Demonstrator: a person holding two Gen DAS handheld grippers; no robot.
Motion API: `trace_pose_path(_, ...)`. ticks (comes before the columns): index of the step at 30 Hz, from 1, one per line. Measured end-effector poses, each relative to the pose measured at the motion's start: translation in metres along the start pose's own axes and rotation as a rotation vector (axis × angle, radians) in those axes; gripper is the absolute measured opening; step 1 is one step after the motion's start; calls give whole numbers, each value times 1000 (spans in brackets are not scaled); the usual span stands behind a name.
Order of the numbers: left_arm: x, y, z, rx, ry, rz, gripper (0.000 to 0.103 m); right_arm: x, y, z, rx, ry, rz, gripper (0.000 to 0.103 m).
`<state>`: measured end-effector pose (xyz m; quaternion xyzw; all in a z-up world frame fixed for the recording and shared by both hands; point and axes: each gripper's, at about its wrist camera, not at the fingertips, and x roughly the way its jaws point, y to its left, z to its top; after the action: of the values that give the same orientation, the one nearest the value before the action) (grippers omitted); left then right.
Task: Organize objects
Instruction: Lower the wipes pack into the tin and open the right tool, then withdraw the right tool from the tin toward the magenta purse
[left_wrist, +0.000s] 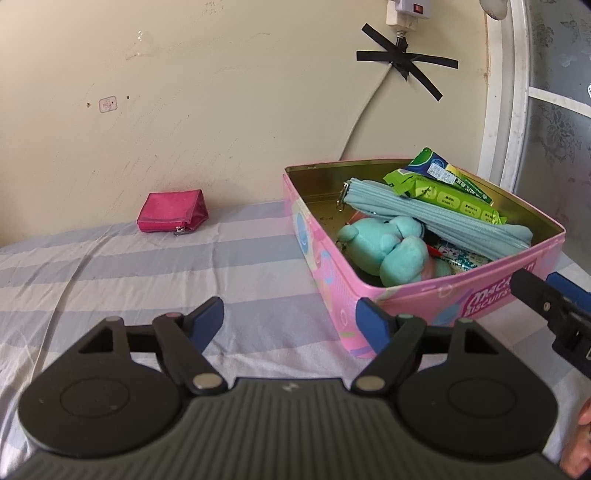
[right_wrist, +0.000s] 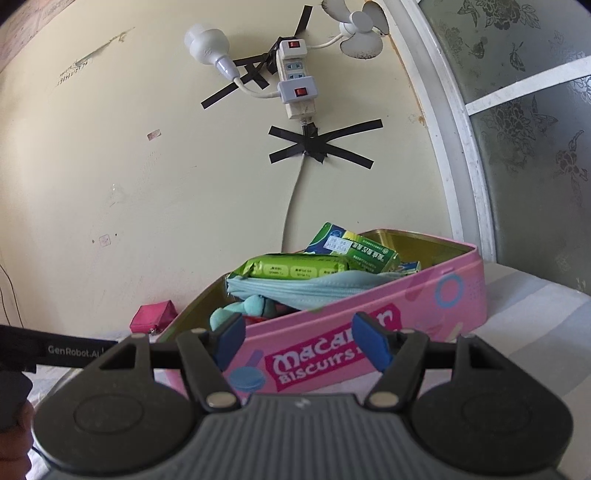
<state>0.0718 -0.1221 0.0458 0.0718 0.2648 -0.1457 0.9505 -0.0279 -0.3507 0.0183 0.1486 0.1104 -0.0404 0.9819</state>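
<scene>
Nearby, one pink biscuit tin (left_wrist: 406, 295) sat lidless on a striped bed sheet (left_wrist: 110, 277), close to a cream wall (left_wrist: 221, 110). Inside it lay one teal plush toy (left_wrist: 391, 247), one pale blue zip pouch (left_wrist: 436, 218) slanting above it, one lime green snack packet (left_wrist: 443, 194) resting on the pouch and one darker green box (left_wrist: 443, 171) propped behind. A single magenta zip purse (left_wrist: 171, 213) lay alone on the sheet by the wall, well apart from the tin.

The left claw (left_wrist: 290, 317) stood open and empty over the sheet, its right finger in front of the tin's near corner. The right claw (right_wrist: 299, 341) was likewise open, gripping nothing, in front of the tin's lettered side. On the wall above, one power strip (right_wrist: 295, 79) hung taped, with one bulb (right_wrist: 208, 48) and one small fan (right_wrist: 360, 29) plugged in.
</scene>
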Motion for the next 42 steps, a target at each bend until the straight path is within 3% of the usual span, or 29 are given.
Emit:
trace_pose_path(14,12,14,-28,-19,56,33,81,-5,20,-10,-33,-2,15,76)
trace_pose_path(21,27,20,-41,-29,88,58,81,1,7,-9,41,28,25,77)
trace_pose_path(30,21,15,-42,-6,34,67,82,1,5,-9,47,29,35,78)
trace_pose_path(34,19,14,-42,1,17,70,88,1,5,-9,47,29,39,79)
trace_pose_path(42,19,14,-42,3,17,70,88,2,5,-8,48,32,41,79)
